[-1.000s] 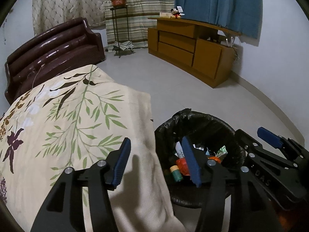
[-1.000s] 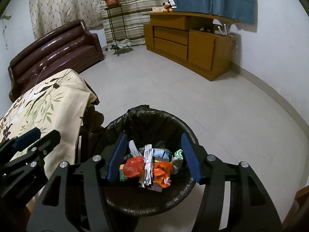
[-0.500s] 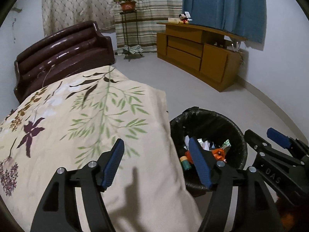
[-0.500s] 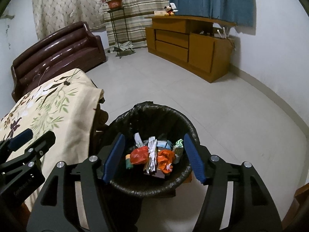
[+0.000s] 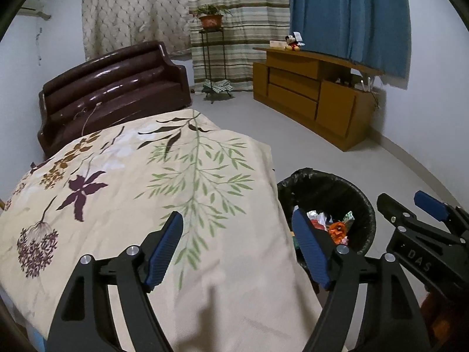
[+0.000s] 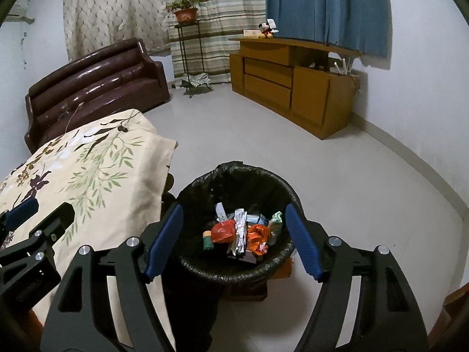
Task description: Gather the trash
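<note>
**Both grippers empty and opening beside a filled bin**

Starting at the far left, the brown sofa [image 5: 111, 88] sits against the wall, and in front of it the floral cloth [image 5: 146, 190] spreads wide across a raised surface, cream with green leaves and purple flowers. Over that cloth hangs the left gripper [image 5: 237, 249], its blue-padded jaws spreading apart right now with nothing between them, just the fabric below. In the right wrist view that same gripper shows at the left edge, above the cloth.

Moving toward the middle, the plant stand [image 5: 212, 58] with its potted plant stands before the striped curtain [image 5: 240, 14], and the wooden cabinet [image 5: 310, 94] runs along the back wall with a small plush toy [image 5: 291, 42] on top.

Now to the right of the cloth's hanging edge: the bin [image 6: 205, 267], lined with a black bag, stands on the pale floor just beside the cloth. The trash [image 6: 243, 234] lies inside it, a heap of red and orange wrappers, white paper and a small green bottle. The right gripper [image 6: 234, 242] hovers above the bin, jaws widening at this moment, no item clamped between the pads; the trash seen between them lies well below in the bin. Far right, the blue curtain [image 6: 328, 8] hangs over the white wall.
</note>
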{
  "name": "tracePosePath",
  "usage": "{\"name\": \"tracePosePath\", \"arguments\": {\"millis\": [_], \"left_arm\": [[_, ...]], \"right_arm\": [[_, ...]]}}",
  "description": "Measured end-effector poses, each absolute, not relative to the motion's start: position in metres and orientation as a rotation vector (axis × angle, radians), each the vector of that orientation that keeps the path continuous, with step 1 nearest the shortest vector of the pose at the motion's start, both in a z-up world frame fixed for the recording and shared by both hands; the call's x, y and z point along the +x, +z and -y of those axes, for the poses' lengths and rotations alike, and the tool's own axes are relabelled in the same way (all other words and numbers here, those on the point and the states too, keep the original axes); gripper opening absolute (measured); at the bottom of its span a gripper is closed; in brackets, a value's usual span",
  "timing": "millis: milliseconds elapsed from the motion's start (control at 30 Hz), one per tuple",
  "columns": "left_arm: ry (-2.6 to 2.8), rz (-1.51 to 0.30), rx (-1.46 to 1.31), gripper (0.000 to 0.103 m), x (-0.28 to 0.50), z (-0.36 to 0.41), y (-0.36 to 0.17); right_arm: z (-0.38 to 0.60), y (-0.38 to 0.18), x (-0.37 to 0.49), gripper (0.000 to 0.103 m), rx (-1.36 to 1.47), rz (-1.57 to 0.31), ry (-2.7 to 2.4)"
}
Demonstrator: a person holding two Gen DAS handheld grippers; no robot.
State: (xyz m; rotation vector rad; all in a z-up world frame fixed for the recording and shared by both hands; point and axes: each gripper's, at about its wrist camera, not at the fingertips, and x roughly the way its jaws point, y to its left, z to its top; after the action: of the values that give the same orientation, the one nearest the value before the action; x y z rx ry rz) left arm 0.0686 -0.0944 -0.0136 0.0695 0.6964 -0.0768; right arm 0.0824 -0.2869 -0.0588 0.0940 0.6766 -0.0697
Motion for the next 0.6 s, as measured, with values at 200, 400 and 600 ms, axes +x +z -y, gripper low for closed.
{"name": "tracePosePath", "arguments": {"millis": [200,400,600], "left_arm": [[-0.038,-0.669,0.072,0.079,0.055,0.088,-0.008],[-0.038,-0.667,0.054,0.079,0.049,0.082,-0.006],[-0.04,-0.658,0.044,0.08,0.045,0.08,-0.004]], "right_arm": [[0.281,-0.052,0.068,0.076,0.068,-0.659,-0.063],[0.278,-0.048,0.061,0.077,0.06,-0.652,-0.059],[0.276,-0.046,0.057,0.077,0.055,-0.648,-0.061]]}}
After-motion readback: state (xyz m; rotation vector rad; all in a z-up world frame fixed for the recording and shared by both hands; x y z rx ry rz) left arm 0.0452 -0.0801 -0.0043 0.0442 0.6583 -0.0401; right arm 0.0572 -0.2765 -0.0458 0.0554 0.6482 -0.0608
